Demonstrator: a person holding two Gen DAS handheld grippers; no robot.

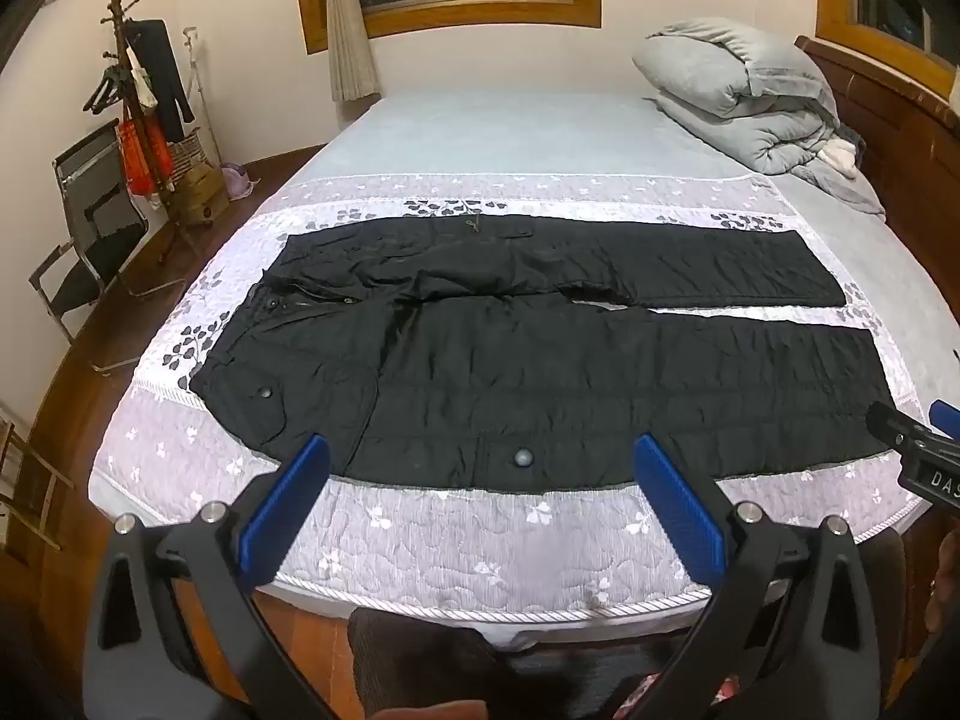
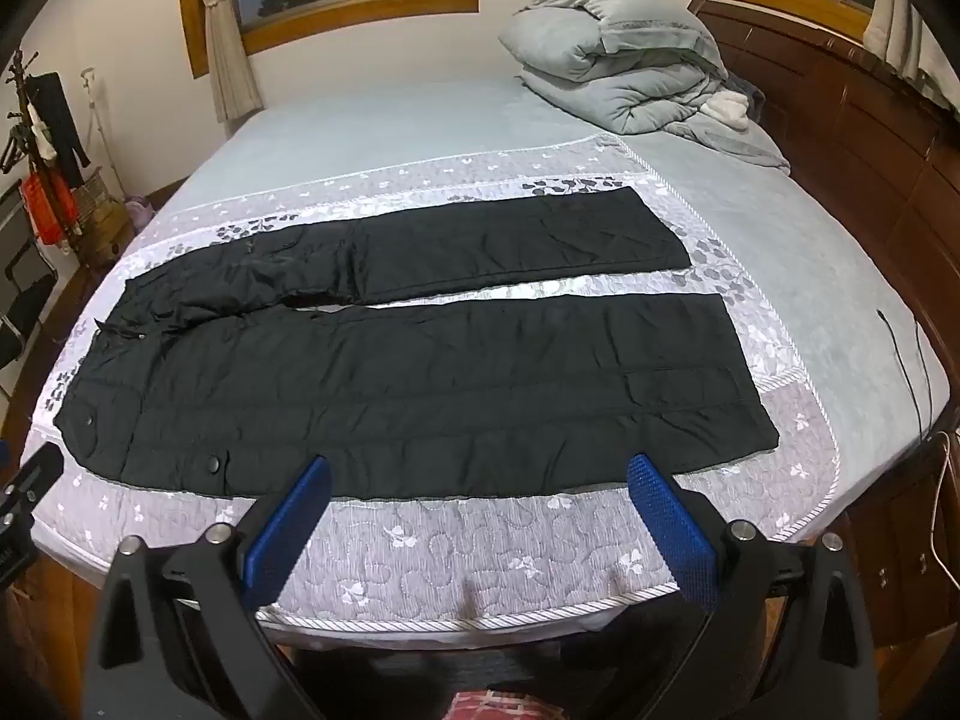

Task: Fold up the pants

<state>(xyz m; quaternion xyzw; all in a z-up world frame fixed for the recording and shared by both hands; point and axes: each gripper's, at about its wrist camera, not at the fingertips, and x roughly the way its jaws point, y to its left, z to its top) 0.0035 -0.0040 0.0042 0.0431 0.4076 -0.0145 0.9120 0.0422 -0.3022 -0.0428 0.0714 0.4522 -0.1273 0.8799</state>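
Note:
Black quilted pants [image 1: 540, 372] lie flat and spread on the bed, waist to the left, the two legs running right with a narrow gap between them. They also show in the right wrist view [image 2: 420, 372]. My left gripper [image 1: 480, 456] is open and empty, held above the near edge of the pants around the thigh. My right gripper [image 2: 480, 468] is open and empty, above the near edge of the near leg. The right gripper's body shows at the right edge of the left wrist view [image 1: 918, 450].
The pants rest on a lilac quilted mat [image 1: 456, 546] over a pale blue bed [image 1: 492, 126]. A folded grey duvet [image 1: 738, 84] lies at the far right by the wooden headboard [image 2: 840, 96]. A coat stand [image 1: 138, 90] and chair [image 1: 90, 228] stand on the left.

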